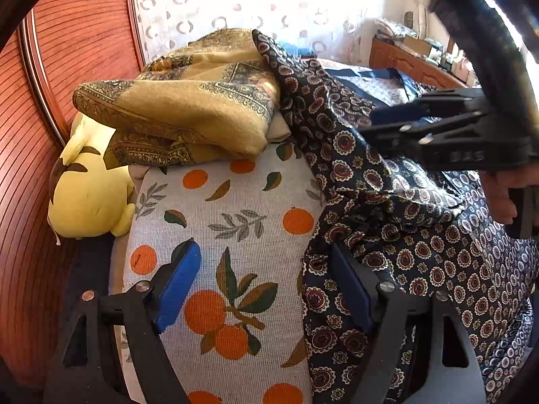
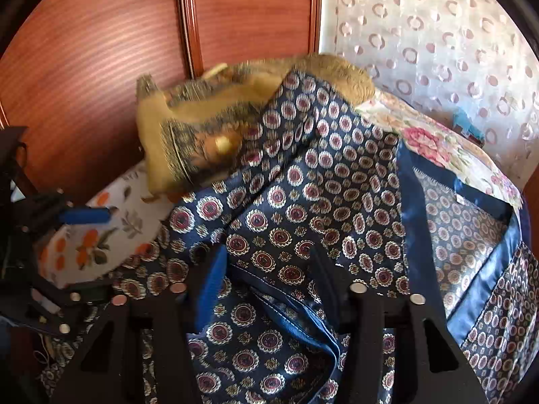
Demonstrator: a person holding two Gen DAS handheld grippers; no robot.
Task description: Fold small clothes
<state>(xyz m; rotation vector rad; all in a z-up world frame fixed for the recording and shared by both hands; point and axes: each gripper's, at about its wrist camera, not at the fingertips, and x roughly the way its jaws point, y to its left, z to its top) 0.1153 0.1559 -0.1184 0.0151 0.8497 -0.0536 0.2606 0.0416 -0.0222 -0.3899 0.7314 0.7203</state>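
A dark navy garment with a medallion print and satin blue trim [image 1: 387, 202] lies rumpled over the right half of the orange-print sheet [image 1: 229, 222]. It fills the right wrist view [image 2: 320, 208]. My left gripper [image 1: 266, 279] is open over the garment's left edge; its right finger [image 1: 350, 282] rests on the fabric, its left pad [image 1: 178, 282] is over the bare sheet. My right gripper [image 2: 266, 279] is open just above the garment's folds. It also shows in the left wrist view [image 1: 438, 124], held by a hand.
A folded mustard patterned blanket [image 1: 188, 107] lies at the head of the bed, and a yellow plush toy [image 1: 87, 188] sits beside the red wooden wardrobe [image 1: 50, 101]. A lace curtain [image 1: 252, 3] hangs behind. A wooden dresser [image 1: 411, 64] stands far right. A floral quilt [image 2: 438, 141] lies beyond the garment.
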